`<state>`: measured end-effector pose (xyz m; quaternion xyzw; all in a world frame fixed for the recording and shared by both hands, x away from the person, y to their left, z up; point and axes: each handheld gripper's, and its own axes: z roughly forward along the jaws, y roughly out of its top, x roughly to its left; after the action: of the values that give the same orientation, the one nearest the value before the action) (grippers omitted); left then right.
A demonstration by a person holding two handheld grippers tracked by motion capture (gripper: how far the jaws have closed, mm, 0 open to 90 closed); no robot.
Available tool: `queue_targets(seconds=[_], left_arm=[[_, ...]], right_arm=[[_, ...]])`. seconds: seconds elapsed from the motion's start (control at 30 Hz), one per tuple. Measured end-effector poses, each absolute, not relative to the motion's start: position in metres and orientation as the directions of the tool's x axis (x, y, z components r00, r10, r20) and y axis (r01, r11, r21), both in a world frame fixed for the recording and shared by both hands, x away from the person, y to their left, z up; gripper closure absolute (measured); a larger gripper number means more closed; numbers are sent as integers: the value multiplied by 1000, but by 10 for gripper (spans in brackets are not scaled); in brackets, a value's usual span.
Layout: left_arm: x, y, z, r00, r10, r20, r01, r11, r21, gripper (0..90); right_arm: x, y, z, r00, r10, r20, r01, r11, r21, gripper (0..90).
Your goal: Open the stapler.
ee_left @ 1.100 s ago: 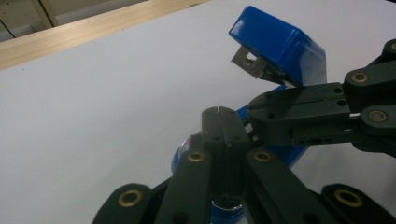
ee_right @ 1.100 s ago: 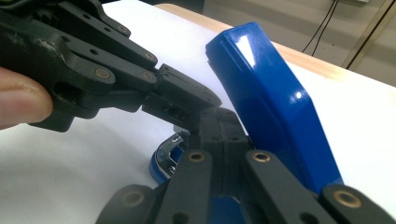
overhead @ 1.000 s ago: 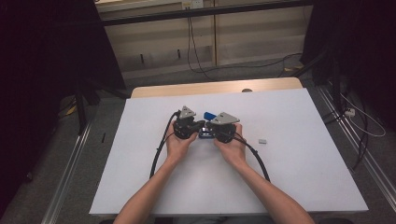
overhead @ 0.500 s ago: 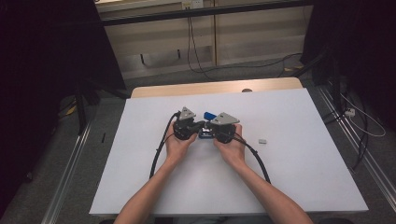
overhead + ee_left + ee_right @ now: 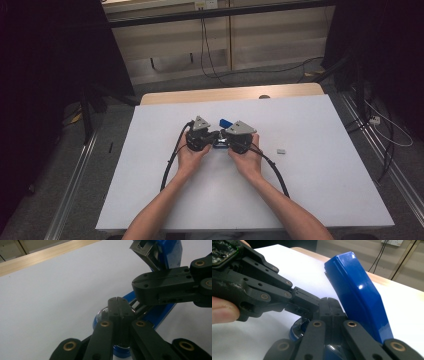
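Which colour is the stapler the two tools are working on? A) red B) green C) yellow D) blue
D: the stapler has a glossy blue top, swung open and tilted up over the white table, with both the left tool and the right tool shut at its base.

Black hand-held gripper (image 5: 218, 139) jaws (brass rivets) — cabled
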<state>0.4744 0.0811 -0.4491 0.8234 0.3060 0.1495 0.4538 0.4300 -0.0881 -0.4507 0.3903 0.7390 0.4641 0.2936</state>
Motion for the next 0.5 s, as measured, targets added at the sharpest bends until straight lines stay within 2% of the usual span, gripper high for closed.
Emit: queue_targets(seconds=[0.5], left_arm=[[474,83,-451,768,640,-38,367,-390,845,900]], right_arm=[[431,-85,-443,-496,866,-69,289,239,927,900]])
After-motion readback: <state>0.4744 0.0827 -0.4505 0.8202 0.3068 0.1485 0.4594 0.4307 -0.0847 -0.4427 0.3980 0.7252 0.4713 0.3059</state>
